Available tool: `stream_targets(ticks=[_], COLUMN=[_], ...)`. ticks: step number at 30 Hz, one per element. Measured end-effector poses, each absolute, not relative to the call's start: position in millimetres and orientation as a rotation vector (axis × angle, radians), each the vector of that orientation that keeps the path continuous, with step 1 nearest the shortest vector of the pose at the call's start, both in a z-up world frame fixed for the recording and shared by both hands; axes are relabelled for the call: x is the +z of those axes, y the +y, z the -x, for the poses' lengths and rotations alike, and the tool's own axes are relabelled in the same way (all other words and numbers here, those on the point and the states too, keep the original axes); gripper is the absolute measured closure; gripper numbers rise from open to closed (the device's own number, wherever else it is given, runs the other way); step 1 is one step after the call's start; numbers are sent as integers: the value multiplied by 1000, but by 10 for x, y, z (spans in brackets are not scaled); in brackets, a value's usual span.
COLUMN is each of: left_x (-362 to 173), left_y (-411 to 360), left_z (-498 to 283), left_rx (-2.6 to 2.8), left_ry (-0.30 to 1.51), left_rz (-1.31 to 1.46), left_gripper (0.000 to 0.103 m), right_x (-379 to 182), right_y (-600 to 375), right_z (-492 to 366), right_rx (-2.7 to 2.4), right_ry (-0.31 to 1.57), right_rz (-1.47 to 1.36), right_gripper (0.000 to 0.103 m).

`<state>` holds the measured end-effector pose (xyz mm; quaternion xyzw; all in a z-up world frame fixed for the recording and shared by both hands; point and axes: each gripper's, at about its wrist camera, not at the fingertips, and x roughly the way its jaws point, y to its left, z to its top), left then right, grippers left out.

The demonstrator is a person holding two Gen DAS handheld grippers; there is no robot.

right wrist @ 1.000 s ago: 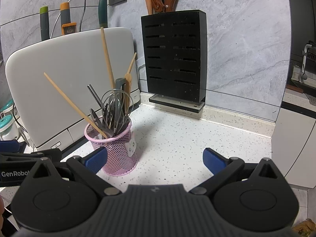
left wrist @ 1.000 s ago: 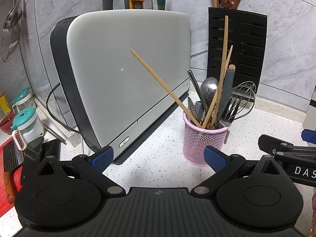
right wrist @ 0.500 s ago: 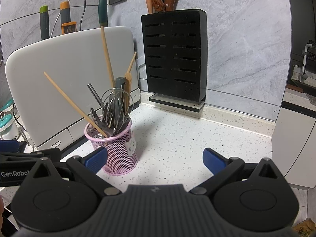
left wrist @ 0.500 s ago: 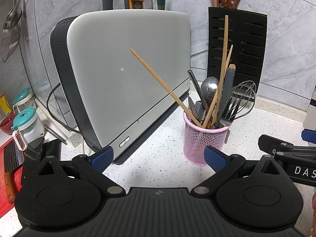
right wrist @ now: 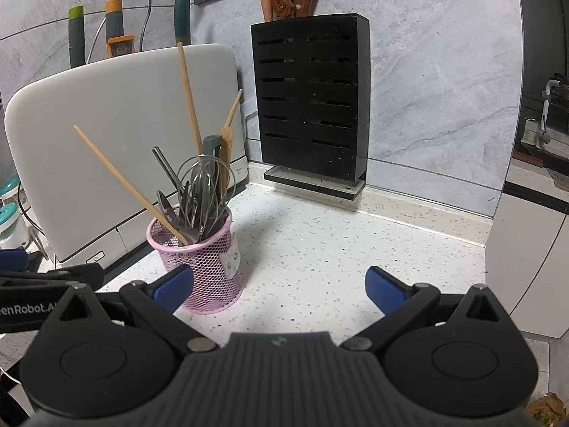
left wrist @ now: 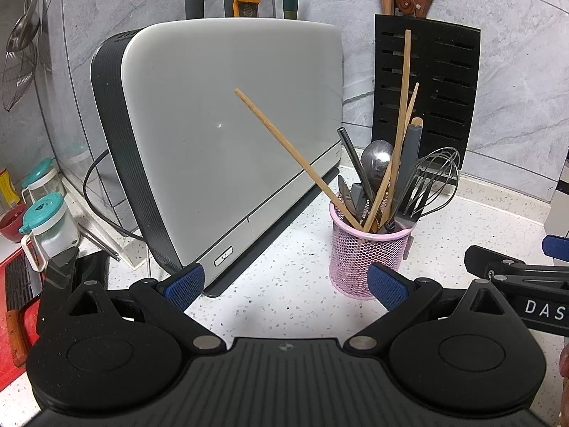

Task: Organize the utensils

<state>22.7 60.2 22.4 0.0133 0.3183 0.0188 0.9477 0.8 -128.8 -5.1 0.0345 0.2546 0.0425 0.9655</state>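
Note:
A pink mesh cup [left wrist: 368, 252] [right wrist: 206, 267] stands on the speckled counter and holds wooden chopsticks [left wrist: 295, 153] [right wrist: 121, 178], a metal spoon [left wrist: 377, 162], a wire whisk [left wrist: 432, 181] [right wrist: 202, 192] and dark-handled utensils. One chopstick leans far left out of the cup. My left gripper [left wrist: 286, 288] is open just in front of the cup, nothing between its blue pads. My right gripper [right wrist: 279, 290] is open too, its left pad [right wrist: 170, 286] close to the cup's side. Each gripper shows at the edge of the other's view.
A large grey appliance [left wrist: 227, 135] [right wrist: 106, 149] stands behind and left of the cup. A black knife block [left wrist: 426, 92] [right wrist: 313, 106] with wooden-handled knives sits against the tiled wall. Teal-lidded jars [left wrist: 46, 220] and a red board [left wrist: 14, 306] lie at far left.

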Motion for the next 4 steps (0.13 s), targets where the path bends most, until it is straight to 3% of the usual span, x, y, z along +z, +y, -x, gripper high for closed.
stream_targets(ticks=[4], left_x=[237], left_y=[637], left_z=[-213], left_rx=[16], left_ry=[636], left_rz=[3], left_gripper=[0], right_x=[-33], right_y=[-1313], right_z=[5], right_rx=[87], right_ry=[501], right_rz=[-83], right_gripper=[3])
